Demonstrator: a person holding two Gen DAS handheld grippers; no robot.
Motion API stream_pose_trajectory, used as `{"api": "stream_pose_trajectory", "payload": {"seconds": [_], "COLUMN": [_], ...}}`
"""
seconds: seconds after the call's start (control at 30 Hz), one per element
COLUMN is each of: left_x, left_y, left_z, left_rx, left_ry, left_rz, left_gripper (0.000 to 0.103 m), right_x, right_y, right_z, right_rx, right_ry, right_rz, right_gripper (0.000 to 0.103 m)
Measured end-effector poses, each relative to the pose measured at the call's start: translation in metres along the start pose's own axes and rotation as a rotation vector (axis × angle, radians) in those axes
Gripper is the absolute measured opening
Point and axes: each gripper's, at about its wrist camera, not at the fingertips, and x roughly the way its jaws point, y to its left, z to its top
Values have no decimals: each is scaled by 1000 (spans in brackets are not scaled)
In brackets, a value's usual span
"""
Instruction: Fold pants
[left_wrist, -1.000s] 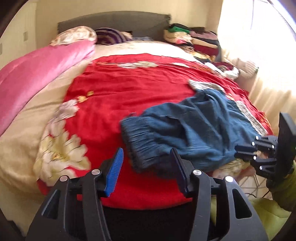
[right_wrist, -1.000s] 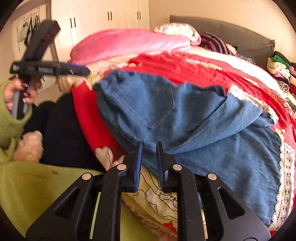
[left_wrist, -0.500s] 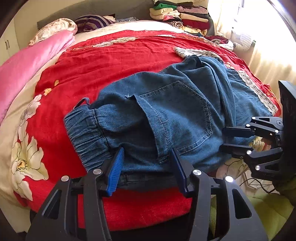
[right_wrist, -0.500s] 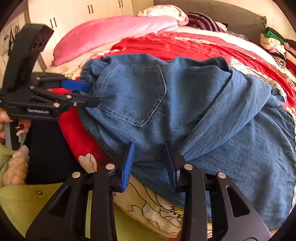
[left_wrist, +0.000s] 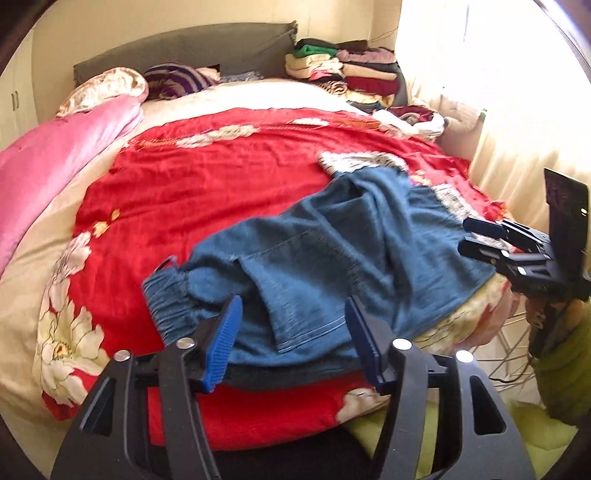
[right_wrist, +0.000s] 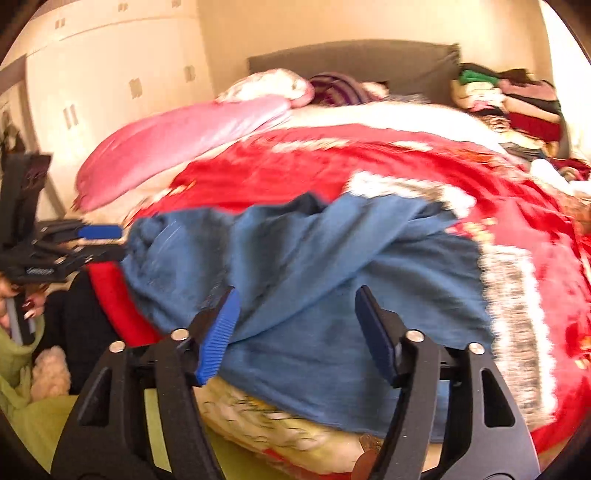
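Both pairs of fingers are opening, and neither grips anything. On my left gripper (left_wrist: 291, 338), the blue pads stand wide apart at the near edge of the blue denim pants (left_wrist: 332, 266), not pressing the cloth. My right gripper (right_wrist: 295, 332) is spread just as wide over the pants' other end. The pants lie bunched across the near edge of the red floral bedspread (left_wrist: 207, 184), elastic waistband toward my left gripper.

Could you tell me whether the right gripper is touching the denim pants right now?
Cannot tell. In the right wrist view the right gripper is opening around the pants, but blur hides any gap.
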Motion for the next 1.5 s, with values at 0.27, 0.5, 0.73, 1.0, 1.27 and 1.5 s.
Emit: {"api": "stream_pose_trajectory", "payload": {"seconds": [0.27, 0.5, 0.73, 1.0, 1.27, 1.5], "left_x": [14, 54, 109, 141, 129, 122], "left_y": [-31, -63, -83, -85, -84, -97], "left_z": [21, 37, 32, 21, 20, 22], "left_rx": [51, 80, 58, 71, 94, 155], "left_ry": [17, 74, 169, 180, 149, 109], "left_rz": [-93, -200, -297, -270, -278, -231], "left_gripper": [76, 76, 56, 42, 36, 38], "right_x": [-17, 23, 135, 259, 206, 58], "right_y": [-65, -90, -76, -56, -95, -138], "right_z": [41, 101, 148, 150, 149, 124], "right_rx": [65, 89, 89, 82, 171, 262], "right_ry": [-56, -11, 170, 361, 261, 64], "right_rz": [-168, -205, -153, -207, -172, -205], "right_gripper": [75, 81, 83, 83, 5, 5]}}
